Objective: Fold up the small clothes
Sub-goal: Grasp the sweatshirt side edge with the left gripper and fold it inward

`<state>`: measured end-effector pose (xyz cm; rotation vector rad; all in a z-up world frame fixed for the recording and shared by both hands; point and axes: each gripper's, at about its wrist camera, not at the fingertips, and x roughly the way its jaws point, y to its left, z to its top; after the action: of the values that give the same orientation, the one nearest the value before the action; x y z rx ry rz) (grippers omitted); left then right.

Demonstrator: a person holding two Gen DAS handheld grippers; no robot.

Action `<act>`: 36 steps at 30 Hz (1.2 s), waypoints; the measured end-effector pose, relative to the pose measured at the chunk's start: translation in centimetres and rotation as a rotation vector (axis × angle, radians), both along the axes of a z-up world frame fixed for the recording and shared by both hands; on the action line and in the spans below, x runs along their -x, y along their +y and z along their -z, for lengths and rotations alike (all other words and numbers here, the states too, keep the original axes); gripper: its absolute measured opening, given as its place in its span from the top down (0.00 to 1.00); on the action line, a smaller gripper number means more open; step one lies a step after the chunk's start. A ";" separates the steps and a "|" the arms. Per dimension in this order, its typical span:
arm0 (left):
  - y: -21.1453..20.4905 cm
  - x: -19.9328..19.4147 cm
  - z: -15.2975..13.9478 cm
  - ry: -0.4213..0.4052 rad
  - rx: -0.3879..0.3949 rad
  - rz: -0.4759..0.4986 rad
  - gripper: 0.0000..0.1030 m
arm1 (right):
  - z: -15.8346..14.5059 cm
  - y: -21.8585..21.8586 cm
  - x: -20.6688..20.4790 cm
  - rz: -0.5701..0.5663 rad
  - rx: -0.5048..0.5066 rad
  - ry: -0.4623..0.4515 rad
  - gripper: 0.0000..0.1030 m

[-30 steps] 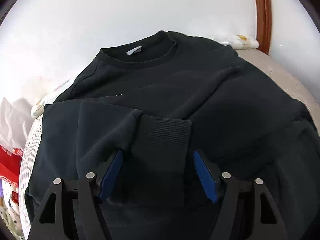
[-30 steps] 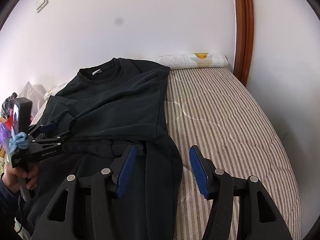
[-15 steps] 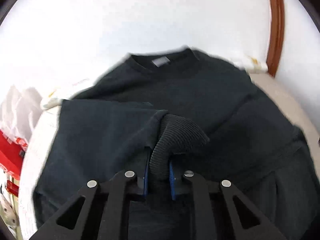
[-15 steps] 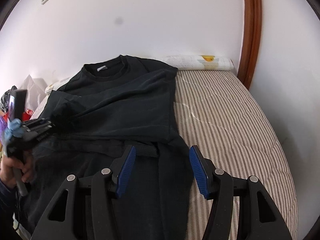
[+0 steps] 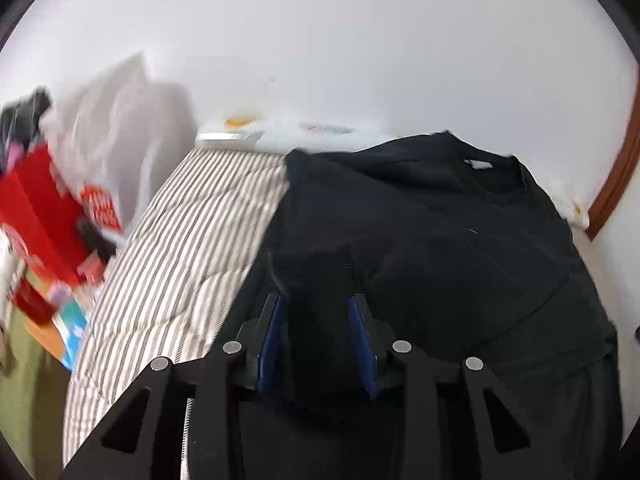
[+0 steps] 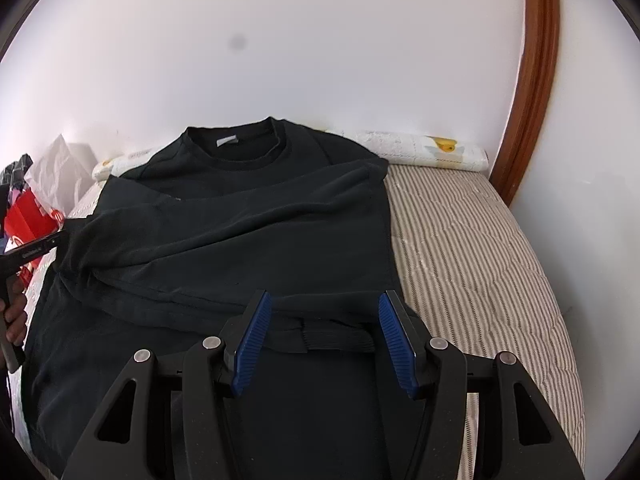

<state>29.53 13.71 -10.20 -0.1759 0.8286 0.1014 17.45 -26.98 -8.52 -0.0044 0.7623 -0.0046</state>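
Observation:
A black sweatshirt (image 6: 248, 208) lies flat on the striped bed (image 6: 460, 240), collar toward the wall. In the left wrist view its ribbed sleeve cuff (image 5: 316, 276) stands between the blue pads of my left gripper (image 5: 316, 320). The jaws are opening, but the cuff still fills the gap and touches both pads. In the right wrist view the left gripper (image 6: 36, 248) sits at the sweatshirt's left edge with the sleeve drawn out toward it. My right gripper (image 6: 324, 332) hovers open over the sweatshirt's lower part. A ribbed band (image 6: 336, 344) lies below its spread pads, untouched.
A red bag (image 5: 36, 216), a white plastic bag (image 5: 116, 128) and other clutter stand off the bed's left side. A rolled white pillow (image 6: 432, 148) lies along the wall. A wooden frame (image 6: 536, 80) rises at the right. A hand (image 6: 14, 312) grips the left tool's handle.
My left gripper closed on the sleeve cuff, carried it leftward to the sweatshirt's left edge, and its jaws have widened again. The right gripper edged forward over the sweatshirt and stayed open.

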 end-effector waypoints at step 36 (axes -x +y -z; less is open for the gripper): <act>0.2 2.7 0.5 -0.021 -0.116 -0.029 0.93 | 4.6 -5.9 -2.4 0.178 0.002 0.070 0.45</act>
<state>26.79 13.94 -10.67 -0.0794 0.7969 0.1745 19.83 -32.90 -13.13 0.0617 0.8302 -0.1754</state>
